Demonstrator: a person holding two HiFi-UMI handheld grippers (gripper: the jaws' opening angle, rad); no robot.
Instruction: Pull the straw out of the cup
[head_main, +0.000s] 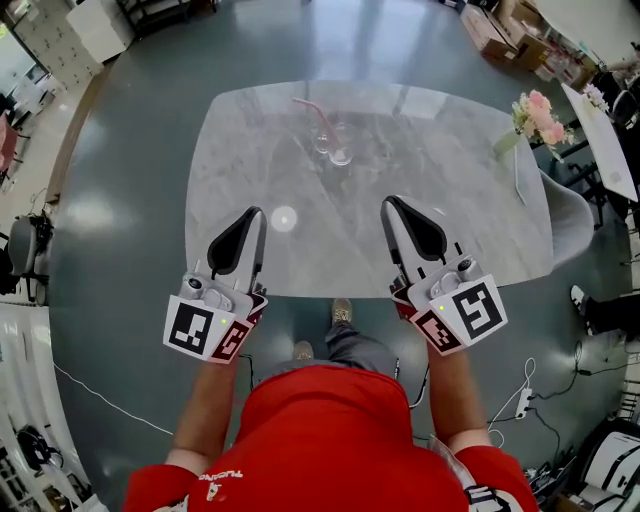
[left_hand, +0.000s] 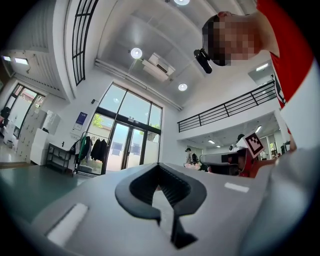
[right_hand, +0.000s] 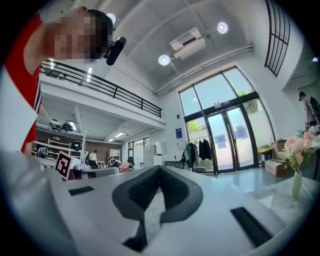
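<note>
Head view: the pink straw (head_main: 311, 108) leans in the clear cup (head_main: 339, 146), which stands at the far middle of the marble desk (head_main: 460, 200). By my reading nothing of the task is done, since the straw sits in the cup untouched. The left hand-held gripper (head_main: 256, 213) and the right hand-held gripper (head_main: 389, 203) hover at the desk's near edge, well apart from the cup. Each has its jaws pressed together on nothing. The reach, the grip on the straw and the pull are all left.
</note>
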